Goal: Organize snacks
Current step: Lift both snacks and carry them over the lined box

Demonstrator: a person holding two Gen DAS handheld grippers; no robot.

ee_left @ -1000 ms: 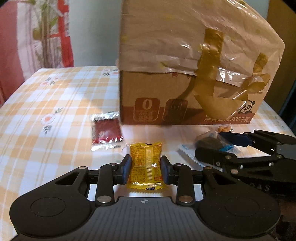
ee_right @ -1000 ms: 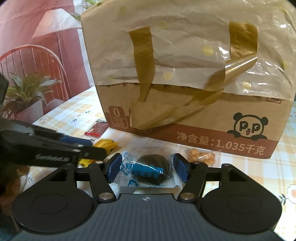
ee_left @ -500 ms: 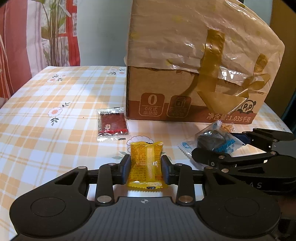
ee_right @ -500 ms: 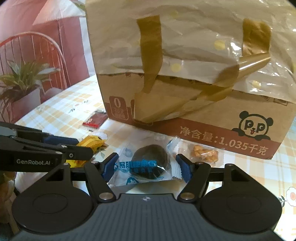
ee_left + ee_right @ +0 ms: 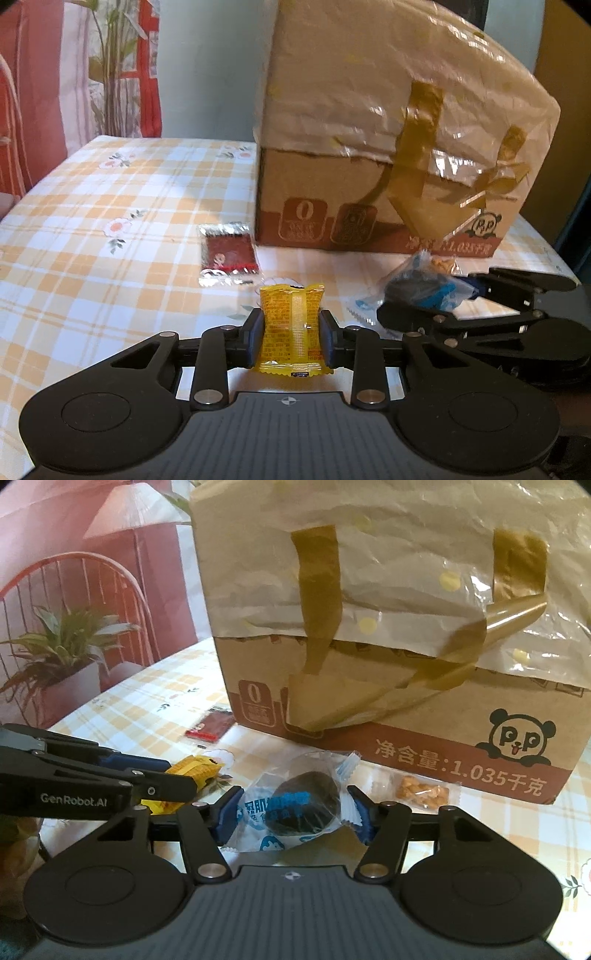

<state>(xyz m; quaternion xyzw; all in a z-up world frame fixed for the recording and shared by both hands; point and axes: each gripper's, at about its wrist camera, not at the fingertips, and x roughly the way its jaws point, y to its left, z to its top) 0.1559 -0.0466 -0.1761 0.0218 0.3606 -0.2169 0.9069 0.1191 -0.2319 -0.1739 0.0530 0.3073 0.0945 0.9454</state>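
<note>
Crinkly yellow foil fills my left gripper (image 5: 291, 338): the pads press both long sides of the yellow snack packet (image 5: 291, 332), a small pillow pack with its back seam running straight away from me, toward twelve o'clock. My right gripper (image 5: 293, 812) has just been closing on the clear packet with the dark round snack (image 5: 295, 805) — blue print across the film, a crimped edge at each pad. Its long axis lies crosswise, nine to three, and the pads meet the wrapper at both ends.

From the left wrist view, a flat red packet (image 5: 229, 254) with shiny silver borders lies on the checked tablecloth (image 5: 110, 229) at about eleven o'clock, just beside the corner of the cardboard box (image 5: 369, 229). From the right wrist view, a small clear packet of orange bits (image 5: 421, 792) sits at one o'clock, near the box's front face. Wrinkled pale film and brown tape cover the box, which blocks everything at twelve. Open cloth spreads from nine to eleven on my left — bare checks out to the table's rounded edge.
</note>
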